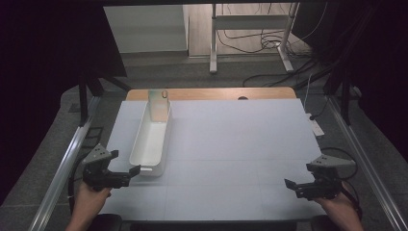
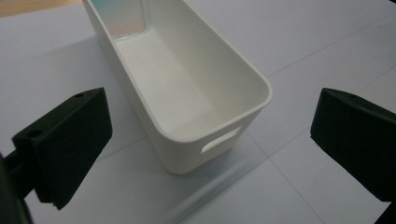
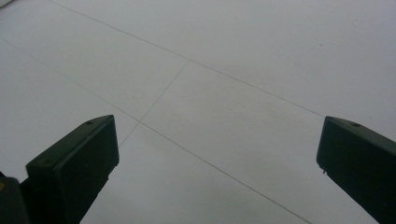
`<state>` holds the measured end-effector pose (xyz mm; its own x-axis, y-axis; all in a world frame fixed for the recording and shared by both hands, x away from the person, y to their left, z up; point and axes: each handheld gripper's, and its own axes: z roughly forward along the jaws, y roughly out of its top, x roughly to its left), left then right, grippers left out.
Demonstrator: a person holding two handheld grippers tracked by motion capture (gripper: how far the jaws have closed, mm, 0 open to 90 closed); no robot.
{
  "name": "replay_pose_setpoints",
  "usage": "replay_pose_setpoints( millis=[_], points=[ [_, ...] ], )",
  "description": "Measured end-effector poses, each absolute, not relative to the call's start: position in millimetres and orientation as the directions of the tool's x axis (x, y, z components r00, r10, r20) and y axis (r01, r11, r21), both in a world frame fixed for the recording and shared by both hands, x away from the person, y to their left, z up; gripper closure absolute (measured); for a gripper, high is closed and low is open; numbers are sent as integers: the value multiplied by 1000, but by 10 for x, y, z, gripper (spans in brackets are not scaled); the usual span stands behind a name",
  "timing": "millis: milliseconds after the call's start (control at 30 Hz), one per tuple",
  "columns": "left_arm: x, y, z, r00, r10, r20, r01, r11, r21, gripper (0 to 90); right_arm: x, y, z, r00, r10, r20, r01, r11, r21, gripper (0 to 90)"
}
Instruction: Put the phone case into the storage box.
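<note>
A long white bin (image 1: 144, 153) lies lengthwise on the left part of the white mat (image 1: 231, 139). At its far end a flat iridescent card-like thing (image 1: 159, 106) leans upright. My left gripper (image 1: 124, 162) hovers open at the bin's near end, touching nothing. In the left gripper view the bin's near wall with its handle slot (image 2: 222, 140) sits between the wide-apart jaws of the left gripper (image 2: 212, 112), and the iridescent thing (image 2: 119, 16) shows at the top. My right gripper (image 1: 300, 176) is open over bare mat at the near right. The right gripper (image 3: 217, 135) holds nothing.
The mat covers a wooden table whose far edge (image 1: 211, 93) shows. Metal rails (image 1: 67, 159) run along both sides. A white power strip (image 1: 316, 127) and cables (image 1: 269, 77) lie off the right side, and a white stand (image 1: 250, 21) is on the floor beyond.
</note>
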<state>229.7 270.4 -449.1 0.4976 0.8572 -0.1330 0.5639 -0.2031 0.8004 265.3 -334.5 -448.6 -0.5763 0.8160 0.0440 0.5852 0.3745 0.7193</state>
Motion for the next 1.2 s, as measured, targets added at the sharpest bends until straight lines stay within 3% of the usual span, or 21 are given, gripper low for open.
replay_pose_setpoints(
  millis=[1200],
  points=[
    [2060,2723,-4690,462,875,-144,627,-207,752,0,2657,-3339,-4488,-579,814,43,586,379,716,0]
  ],
)
